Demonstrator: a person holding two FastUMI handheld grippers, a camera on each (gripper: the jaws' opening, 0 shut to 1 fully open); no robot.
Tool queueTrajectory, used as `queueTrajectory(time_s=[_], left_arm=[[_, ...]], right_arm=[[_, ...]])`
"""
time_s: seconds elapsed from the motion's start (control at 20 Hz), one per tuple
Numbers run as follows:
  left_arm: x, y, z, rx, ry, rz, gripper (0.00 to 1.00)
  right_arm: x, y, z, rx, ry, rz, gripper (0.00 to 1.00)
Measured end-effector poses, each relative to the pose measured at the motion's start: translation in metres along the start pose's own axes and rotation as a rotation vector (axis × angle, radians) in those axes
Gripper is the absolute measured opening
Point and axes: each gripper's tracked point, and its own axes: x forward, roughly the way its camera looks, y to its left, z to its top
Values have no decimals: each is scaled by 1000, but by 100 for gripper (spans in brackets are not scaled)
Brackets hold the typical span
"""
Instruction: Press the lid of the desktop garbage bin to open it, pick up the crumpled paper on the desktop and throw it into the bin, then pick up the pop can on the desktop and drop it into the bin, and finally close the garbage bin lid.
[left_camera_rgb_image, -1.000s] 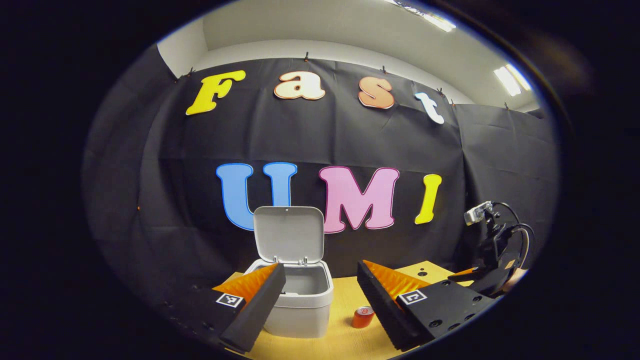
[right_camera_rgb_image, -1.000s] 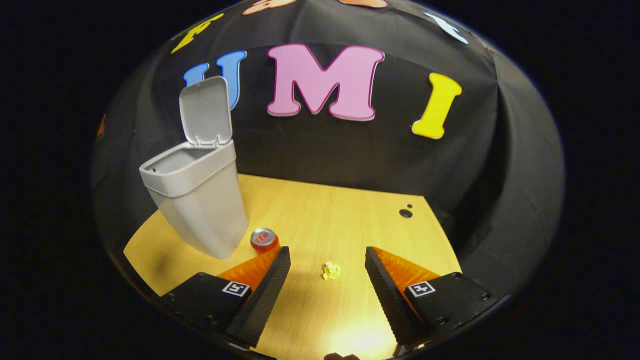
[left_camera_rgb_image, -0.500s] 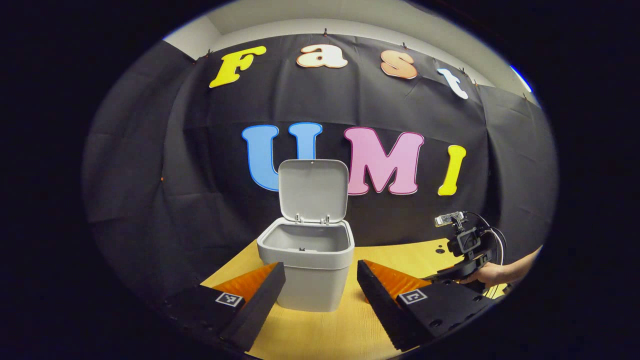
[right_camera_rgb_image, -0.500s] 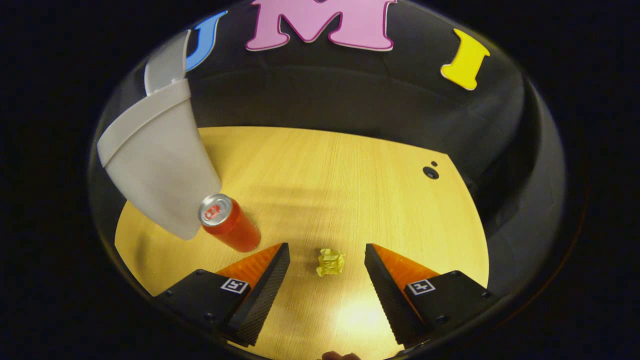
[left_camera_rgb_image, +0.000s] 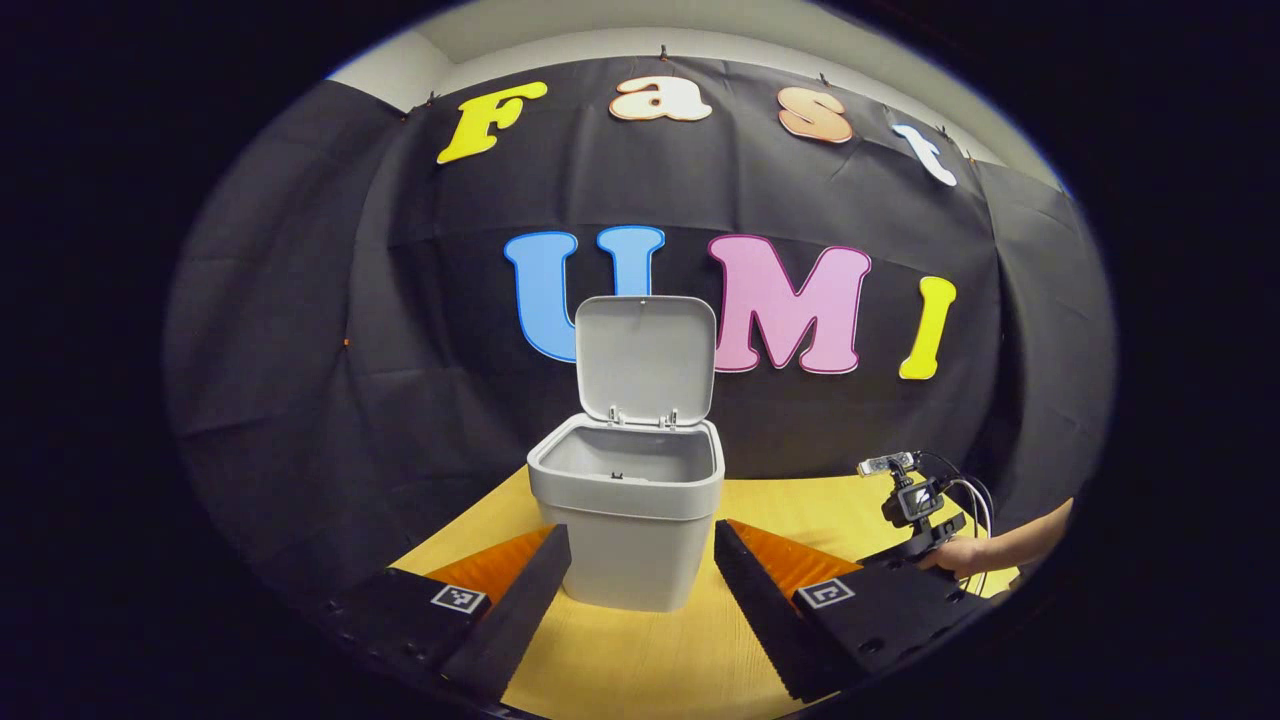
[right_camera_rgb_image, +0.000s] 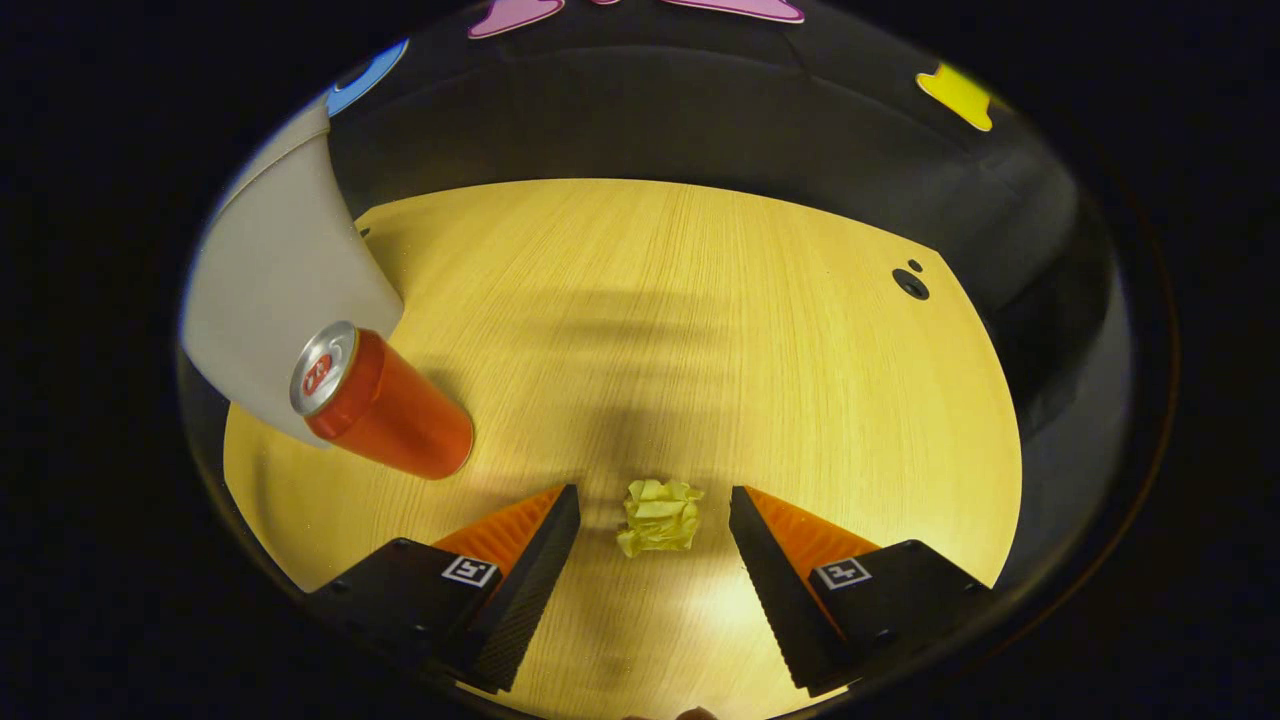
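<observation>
Holding back from the garbage bin (left_camera_rgb_image: 628, 520), the left gripper (left_camera_rgb_image: 640, 590) now sees it from farther off than half a second ago: the bin sits smaller and higher between the fingers (left_camera_rgb_image: 520, 615), which stand wide apart and touch nothing. The lid (left_camera_rgb_image: 646, 358) stands upright on its hinge, so the opening step reads as complete (the inside of the bin looks empty from this angle). At the right edge of the left gripper view, a hand (left_camera_rgb_image: 955, 553) holds the other gripper low over the desk (left_camera_rgb_image: 640, 660).

In the right gripper view, the change is a descent. The crumpled paper (right_camera_rgb_image: 660, 516) appears larger than a second ago and now lies between the tips of the right gripper (right_camera_rgb_image: 652, 545). Its fingers (right_camera_rgb_image: 770, 570) are spread wide, one on each side of the paper, and neither presses on it. The paper rests on the desk, apart from both fingers. The pop can (right_camera_rgb_image: 385, 405) stands upright to the left, just beside the bin wall (right_camera_rgb_image: 275, 310) and untouched.

Judged from this, the step in hand is the paper pick-up: the fingers are placed for closing, and the closing is not yet done. Can and lid closure remain.
</observation>
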Motion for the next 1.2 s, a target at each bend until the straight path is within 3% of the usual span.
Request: queueTrajectory(time_s=[0.1,0.3,0.4,0.45,0.55,0.6,0.65,0.7,0.75,0.8,0.9,1.2], left_arm=[[5,-4,4,2,-3,-3,97],[10,-15,15,40,-23,-20,97],[10,-22,16,48,-29,-39,97],[9,-24,17,51,-29,-46,97],[8,-26,15,56,-26,-59,97],[7,-27,13,54,-23,-65,97],[8,-27,12,49,-17,-70,98],[8,-26,9,44,-11,-75,97],[9,-25,7,38,-6,-79,97],[8,-24,5,34,-1,-83,97],[9,-18,4,31,8,-80,97],[10,-7,14,33,-10,-116,97]], right_arm=[[3,2,-3,14,14,7,95],[10,-2,-8,63,38,11,76],[13,-2,-15,48,55,23,73],[14,-2,-11,58,45,39,62],[12,-1,-12,74,53,51,54],[10,-2,-10,79,45,52,34],[8,-3,-8,81,35,47,43],[5,1,-5,83,28,59,40],[1,3,-3,90,17,67,23],[-6,8,-1,98,22,88,34],[-22,9,11,104,-5,109,34],[-102,23,92,8,-233,151,33]])
